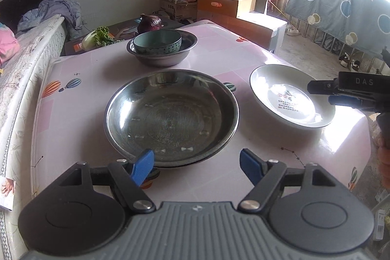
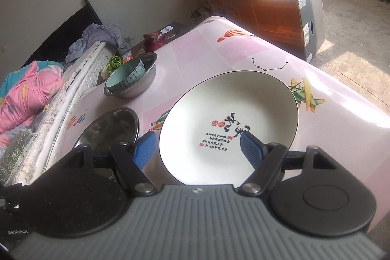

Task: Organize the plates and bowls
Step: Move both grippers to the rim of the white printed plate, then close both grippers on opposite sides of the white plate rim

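A: Our left claw [image 1: 197,163] is hanging wide apart with nothing between its blue pads, just above the near rim of the steel plate [image 1: 171,117], which is lying in the middle of the desk [image 1: 214,50].

B: And our right claw [image 2: 198,149] is standing just as wide and gripping nothing. It is hovering over the near part of the white plate [image 2: 226,101]; whether its pads are touching the plate we cannot tell.

A: We are seeing that white plate [image 1: 290,95] sitting near the desk's right edge, apart from the steel one, with the right claw [image 1: 327,91] reaching in over its right rim.

B: Farther back, the green bowl [image 1: 157,41] is resting inside the steel bowl [image 1: 162,51]. Behind them, vegetables [image 1: 102,37] are lying beside the bed [image 1: 29,60].
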Demonstrator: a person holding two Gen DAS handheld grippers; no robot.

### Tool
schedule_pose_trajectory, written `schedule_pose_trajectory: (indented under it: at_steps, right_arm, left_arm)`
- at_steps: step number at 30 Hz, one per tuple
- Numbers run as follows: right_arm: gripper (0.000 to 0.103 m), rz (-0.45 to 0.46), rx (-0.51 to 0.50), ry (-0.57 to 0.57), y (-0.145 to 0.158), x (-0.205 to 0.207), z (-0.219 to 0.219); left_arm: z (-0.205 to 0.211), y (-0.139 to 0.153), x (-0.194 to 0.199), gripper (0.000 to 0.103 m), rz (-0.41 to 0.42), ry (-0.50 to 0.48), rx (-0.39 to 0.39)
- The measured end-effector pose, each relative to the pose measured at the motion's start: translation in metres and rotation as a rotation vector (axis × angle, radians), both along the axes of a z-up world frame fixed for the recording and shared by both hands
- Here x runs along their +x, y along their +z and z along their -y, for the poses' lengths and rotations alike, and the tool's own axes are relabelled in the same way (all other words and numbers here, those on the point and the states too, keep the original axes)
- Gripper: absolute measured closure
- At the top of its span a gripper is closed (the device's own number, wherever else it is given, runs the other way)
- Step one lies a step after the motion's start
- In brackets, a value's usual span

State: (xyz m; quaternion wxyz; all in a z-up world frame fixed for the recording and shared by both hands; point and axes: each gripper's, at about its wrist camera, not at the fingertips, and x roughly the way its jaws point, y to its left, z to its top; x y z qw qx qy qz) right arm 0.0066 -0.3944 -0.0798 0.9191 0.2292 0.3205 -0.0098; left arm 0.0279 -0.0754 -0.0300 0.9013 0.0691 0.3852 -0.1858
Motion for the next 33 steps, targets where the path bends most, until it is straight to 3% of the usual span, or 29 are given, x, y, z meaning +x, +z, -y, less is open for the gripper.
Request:
schedule_pose_trajectory:
  at_steps: [11, 15, 27, 33]
  right_arm:
    - [0.027, 0.034, 0.008, -0.083, -0.013, -0.032, 0.082]
    - [0.030, 0.041, 0.024, -0.077, -0.016, -0.023, 0.110]
    - [0.051, 0.017, 0.029, 0.064, -0.039, 0.039, 0.142]
    - [0.066, -0.013, 0.049, 0.129, -0.054, 0.068, 0.141]
  left_arm:
    - [0.069, -0.007, 0.002, 0.025, 0.053, -0.072, -0.074]
    - [0.096, -0.009, 0.013, 0.025, 0.078, -0.089, -0.048]
    - [0.128, -0.027, 0.044, 0.042, -0.007, -0.060, -0.094]
    - [0.134, -0.037, 0.054, 0.054, -0.054, -0.058, -0.069]
